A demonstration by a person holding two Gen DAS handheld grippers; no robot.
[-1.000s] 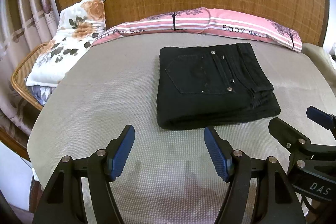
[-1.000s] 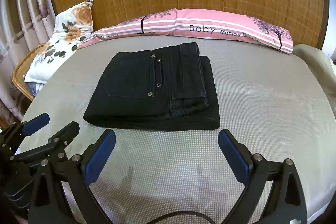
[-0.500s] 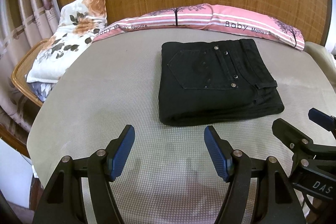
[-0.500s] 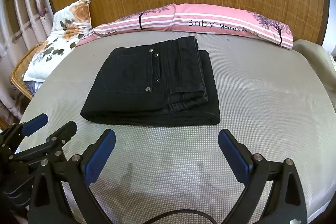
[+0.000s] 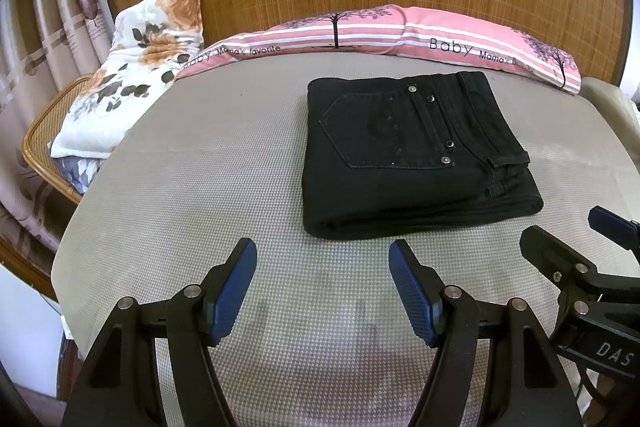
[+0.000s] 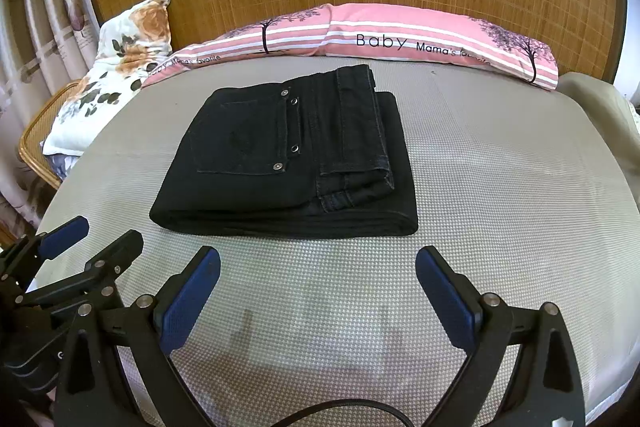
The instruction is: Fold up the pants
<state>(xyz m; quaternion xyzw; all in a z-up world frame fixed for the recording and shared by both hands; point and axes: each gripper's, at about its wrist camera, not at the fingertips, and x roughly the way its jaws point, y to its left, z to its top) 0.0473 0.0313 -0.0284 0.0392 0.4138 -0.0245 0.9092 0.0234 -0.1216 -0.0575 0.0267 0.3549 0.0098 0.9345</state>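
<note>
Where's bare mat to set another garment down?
Free: mat on the picture's right of the folded pants, up to the pink pillow; also left, toward the floral pillow. Near edge crowded by both open grippers.

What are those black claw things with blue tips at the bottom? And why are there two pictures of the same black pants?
Those are hand-held grippers, like big tongs; a person holds one in each hand. Each carries a small camera looking along its fingers, so you get two pictures. One shows the left hand-held gripper, the other the right hand-held gripper. Both are open and hold nothing. On the grey bed cover lie the black pants, already folded into a neat stack. Behind them lies a long pink pillow, and a flowery pillow leans at the left.
</note>
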